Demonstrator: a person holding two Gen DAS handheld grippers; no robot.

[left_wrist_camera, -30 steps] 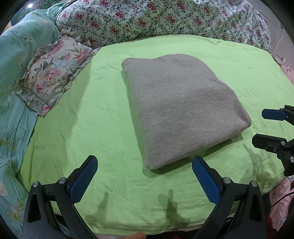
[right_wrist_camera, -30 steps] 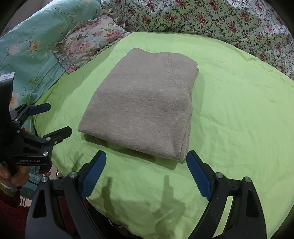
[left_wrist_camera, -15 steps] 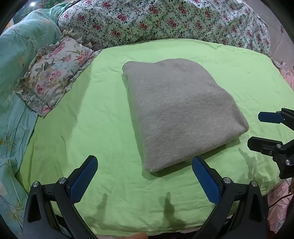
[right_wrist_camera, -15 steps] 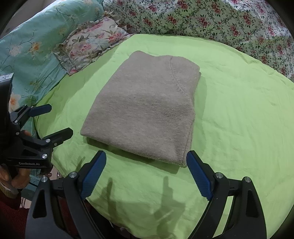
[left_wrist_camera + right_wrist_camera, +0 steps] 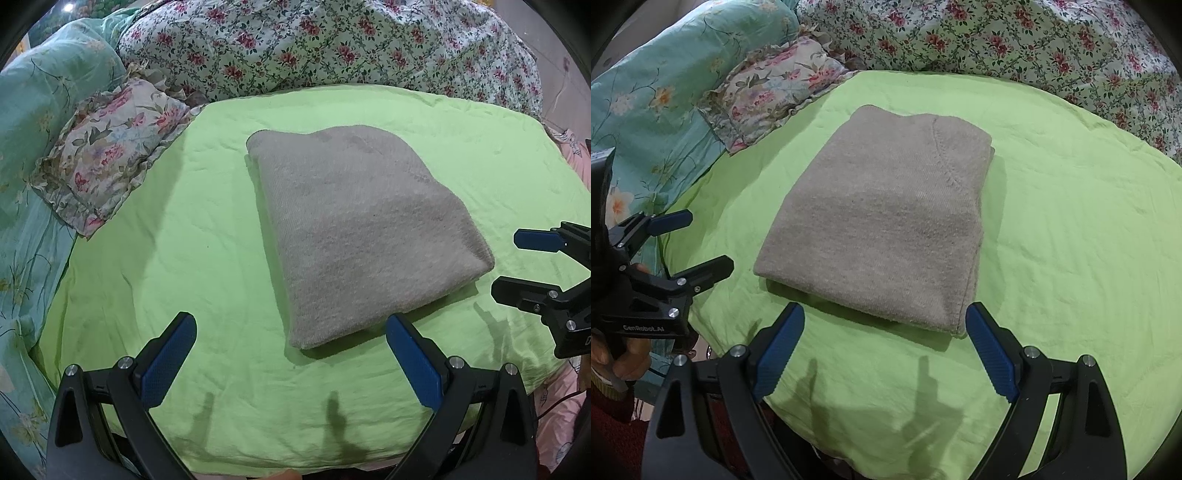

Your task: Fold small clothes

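Note:
A grey knit garment [image 5: 354, 229] lies folded into a neat rectangle on the green sheet [image 5: 207, 266]; it also shows in the right wrist view [image 5: 886, 229]. My left gripper [image 5: 291, 354] is open and empty, held above the sheet just short of the garment's near corner. My right gripper [image 5: 884, 343] is open and empty, just short of the garment's near edge. Each gripper shows in the other's view: the right one [image 5: 517, 262] at the right edge, the left one [image 5: 698, 243] at the left edge, both apart from the garment.
A floral pillow [image 5: 107, 162] lies at the sheet's left edge. A floral quilt [image 5: 332, 44] is bunched along the back. Teal floral bedding [image 5: 33, 122] is on the left. The sheet drops off at the near edge [image 5: 258, 465].
Both grippers have drawn back a little from the folded garment and stay open. The garment has not moved.

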